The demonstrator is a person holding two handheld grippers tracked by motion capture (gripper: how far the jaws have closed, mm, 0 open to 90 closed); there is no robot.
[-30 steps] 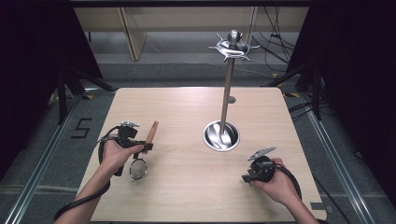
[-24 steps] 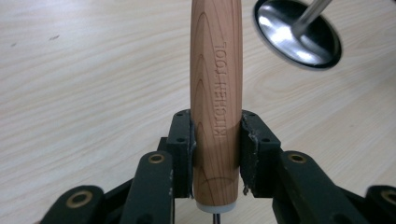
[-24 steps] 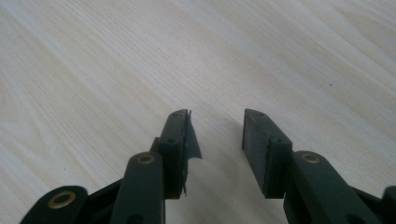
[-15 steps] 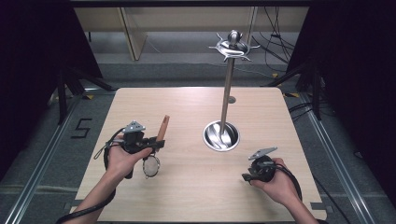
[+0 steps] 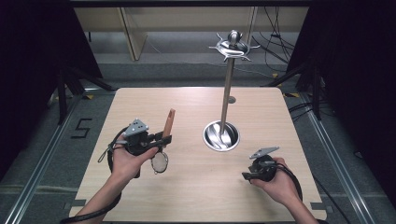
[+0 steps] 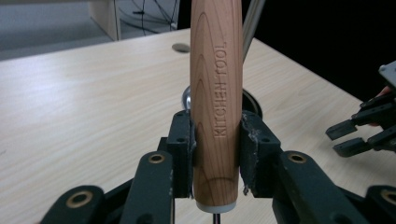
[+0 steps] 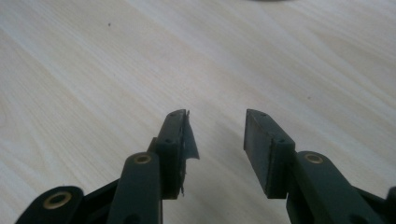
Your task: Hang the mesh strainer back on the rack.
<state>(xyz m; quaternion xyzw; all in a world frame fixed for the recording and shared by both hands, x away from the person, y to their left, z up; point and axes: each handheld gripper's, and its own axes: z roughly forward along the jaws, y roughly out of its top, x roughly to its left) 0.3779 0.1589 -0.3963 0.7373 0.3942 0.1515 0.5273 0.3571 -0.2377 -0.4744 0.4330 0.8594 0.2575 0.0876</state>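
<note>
Stand bowl (image 5: 208, 140): spoon-like utensils inside, count unclear
Strainer (image 5: 166, 126): one, wooden handle, lifted over table (image 5: 196, 196) left side
Left gripper (image 5: 161, 140): clamped on strainer handle
Right gripper (image 5: 246, 176): jaws just been opening, nothing between

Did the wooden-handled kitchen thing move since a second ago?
Yes. The wooden-handled strainer, clamped in the left tool, has moved right, toward the round steel base of the hanging stand, and its handle tilts up more.
</note>
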